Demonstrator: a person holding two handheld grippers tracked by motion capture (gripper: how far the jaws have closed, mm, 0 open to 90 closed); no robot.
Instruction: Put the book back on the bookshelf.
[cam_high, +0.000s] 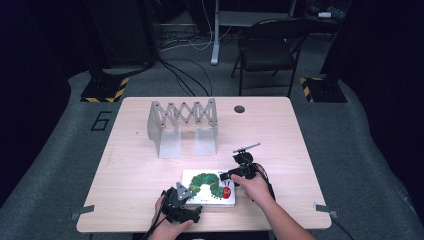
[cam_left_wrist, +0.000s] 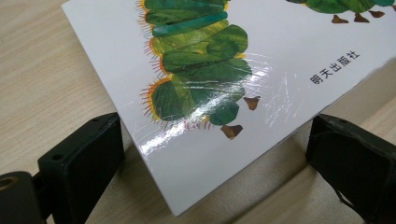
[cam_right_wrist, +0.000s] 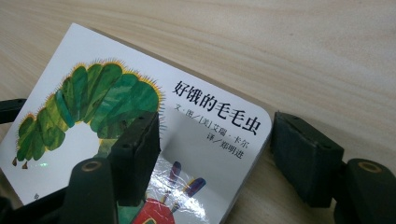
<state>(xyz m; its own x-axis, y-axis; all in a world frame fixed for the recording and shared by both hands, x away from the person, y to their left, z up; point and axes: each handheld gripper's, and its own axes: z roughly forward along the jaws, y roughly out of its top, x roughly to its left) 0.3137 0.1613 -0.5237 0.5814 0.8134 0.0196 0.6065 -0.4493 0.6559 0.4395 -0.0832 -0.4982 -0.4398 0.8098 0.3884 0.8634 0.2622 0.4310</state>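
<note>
1. Left gripper (cam_high: 181, 201): jaws spread wide, straddling the book's (cam_high: 209, 188) 7 o'clock corner, not clamped.
2. Right gripper (cam_high: 239, 172): jaws apart astride the 2 o'clock corner, hand (cam_high: 256, 187) angled inward.
3. Book flat on the tabletop (cam_high: 140, 165), near edge.
4. Expanding rack (cam_high: 183, 126) at 11 o'clock.
5. Left hand mostly cut off.
</note>
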